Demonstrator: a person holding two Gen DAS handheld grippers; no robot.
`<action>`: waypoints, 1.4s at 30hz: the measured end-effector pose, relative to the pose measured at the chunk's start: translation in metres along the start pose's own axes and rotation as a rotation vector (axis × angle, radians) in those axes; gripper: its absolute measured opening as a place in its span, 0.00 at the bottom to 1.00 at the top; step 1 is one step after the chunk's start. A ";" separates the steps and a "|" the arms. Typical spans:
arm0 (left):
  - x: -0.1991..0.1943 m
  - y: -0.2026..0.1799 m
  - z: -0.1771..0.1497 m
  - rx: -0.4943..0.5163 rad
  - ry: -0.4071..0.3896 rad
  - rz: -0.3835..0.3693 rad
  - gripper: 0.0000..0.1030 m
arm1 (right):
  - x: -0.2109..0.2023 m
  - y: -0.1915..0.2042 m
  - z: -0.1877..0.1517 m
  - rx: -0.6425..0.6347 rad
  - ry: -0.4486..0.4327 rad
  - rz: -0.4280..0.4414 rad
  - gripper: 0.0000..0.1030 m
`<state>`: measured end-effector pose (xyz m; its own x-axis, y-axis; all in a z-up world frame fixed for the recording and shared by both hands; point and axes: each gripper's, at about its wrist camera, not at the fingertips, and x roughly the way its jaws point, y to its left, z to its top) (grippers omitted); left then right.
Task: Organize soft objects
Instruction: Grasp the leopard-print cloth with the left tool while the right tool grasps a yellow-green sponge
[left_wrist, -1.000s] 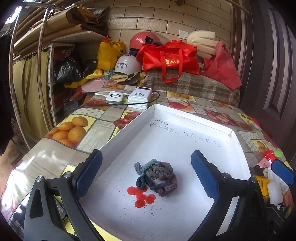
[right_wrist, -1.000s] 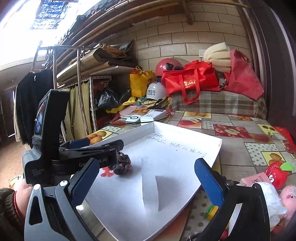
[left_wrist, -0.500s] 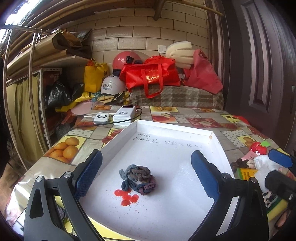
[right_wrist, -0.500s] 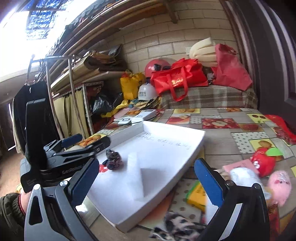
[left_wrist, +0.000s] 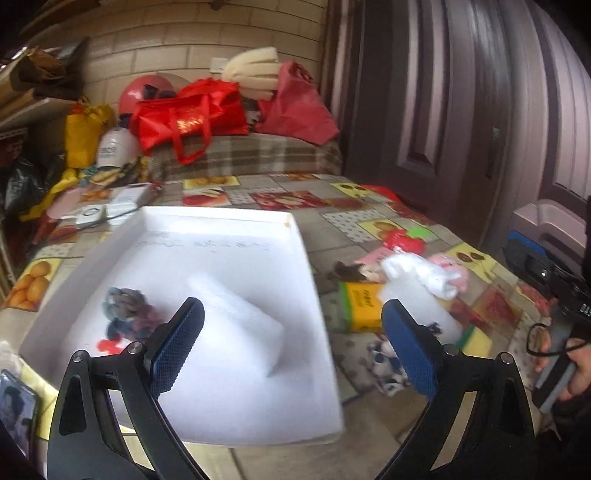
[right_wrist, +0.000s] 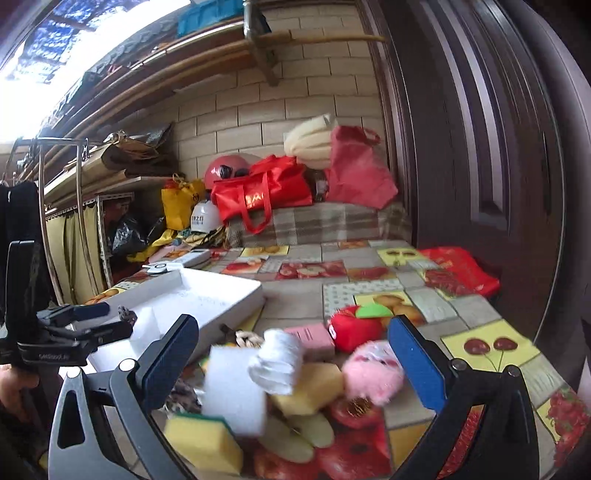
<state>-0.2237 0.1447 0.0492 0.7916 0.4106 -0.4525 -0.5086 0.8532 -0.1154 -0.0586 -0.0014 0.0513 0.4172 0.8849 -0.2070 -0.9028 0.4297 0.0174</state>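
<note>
While the left gripper (left_wrist: 291, 347) hangs over the white tray (left_wrist: 295, 236), jaws wide and empty, a braided fabric bundle (left_wrist: 125, 306) lies in the tray's left part beside a white foam block (left_wrist: 236, 317). Right wrist view: right gripper (right_wrist: 291, 354) jaws wide, empty, above the tabletop (right_wrist: 480, 310) pile: white foam cylinder (right_wrist: 232, 391), pink plush (right_wrist: 373, 373), red plush apple (right_wrist: 354, 325), yellow sponge (right_wrist: 203, 439).

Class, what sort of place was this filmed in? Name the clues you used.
Probably a household storeroom or entryway: a bare brick wall, helmets and a red bag piled on a covered bench, and a table with a fruit-print cloth by a door.
</note>
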 end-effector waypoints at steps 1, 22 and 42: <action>0.002 -0.008 0.001 0.024 0.010 -0.015 0.95 | 0.000 -0.004 -0.001 0.003 0.026 0.033 1.00; 0.005 -0.037 -0.002 0.148 0.064 -0.111 0.94 | 0.016 0.014 -0.039 -0.058 0.379 0.174 0.39; 0.052 -0.092 -0.029 0.452 0.322 -0.046 0.39 | 0.023 -0.052 -0.037 0.194 0.363 0.162 0.39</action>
<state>-0.1452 0.0785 0.0106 0.6303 0.3113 -0.7112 -0.2238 0.9501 0.2175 -0.0062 -0.0098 0.0095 0.1765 0.8381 -0.5162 -0.9027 0.3469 0.2545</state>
